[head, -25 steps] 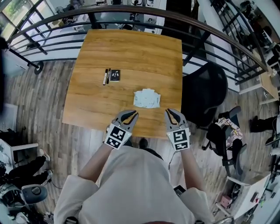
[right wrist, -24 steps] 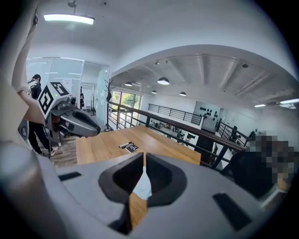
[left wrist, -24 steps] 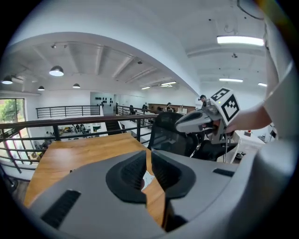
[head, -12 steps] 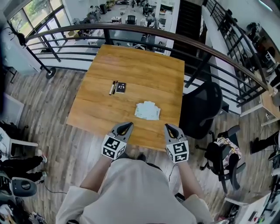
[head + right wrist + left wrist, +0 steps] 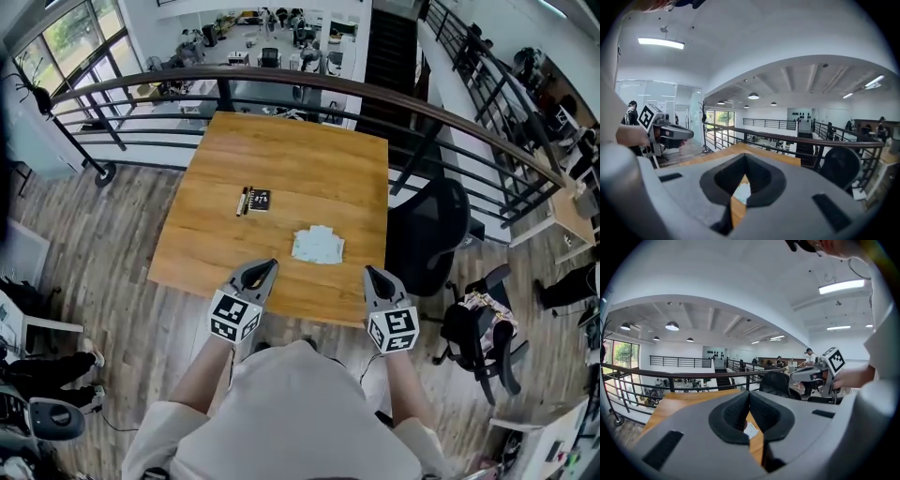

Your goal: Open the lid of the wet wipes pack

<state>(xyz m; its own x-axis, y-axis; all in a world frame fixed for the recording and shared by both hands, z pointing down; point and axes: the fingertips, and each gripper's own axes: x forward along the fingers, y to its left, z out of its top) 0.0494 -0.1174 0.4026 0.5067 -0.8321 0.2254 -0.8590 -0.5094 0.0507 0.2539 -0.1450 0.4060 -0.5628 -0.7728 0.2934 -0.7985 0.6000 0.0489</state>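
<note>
The white wet wipes pack (image 5: 318, 245) lies flat on the wooden table (image 5: 309, 169), near its front edge and with its lid down. Both grippers hover at that edge, short of the pack and touching nothing. My left gripper (image 5: 269, 266) is left of the pack and shut, with nothing in it. My right gripper (image 5: 369, 272) is to the pack's right, also shut and holding nothing. In the left gripper view the jaws (image 5: 749, 393) meet, and a bit of the pack (image 5: 751, 430) shows below them. The right gripper view shows closed jaws (image 5: 745, 158) above the pack (image 5: 741, 192).
A pen (image 5: 245, 201) and a small black card (image 5: 260, 200) lie further back on the left of the table. A black office chair (image 5: 431, 234) stands at the table's right side. A dark railing (image 5: 394, 94) curves behind the table.
Both grippers have lifted and drawn back from over the table's front edge, and now stand further apart. The right jaws closed from a small gap.
</note>
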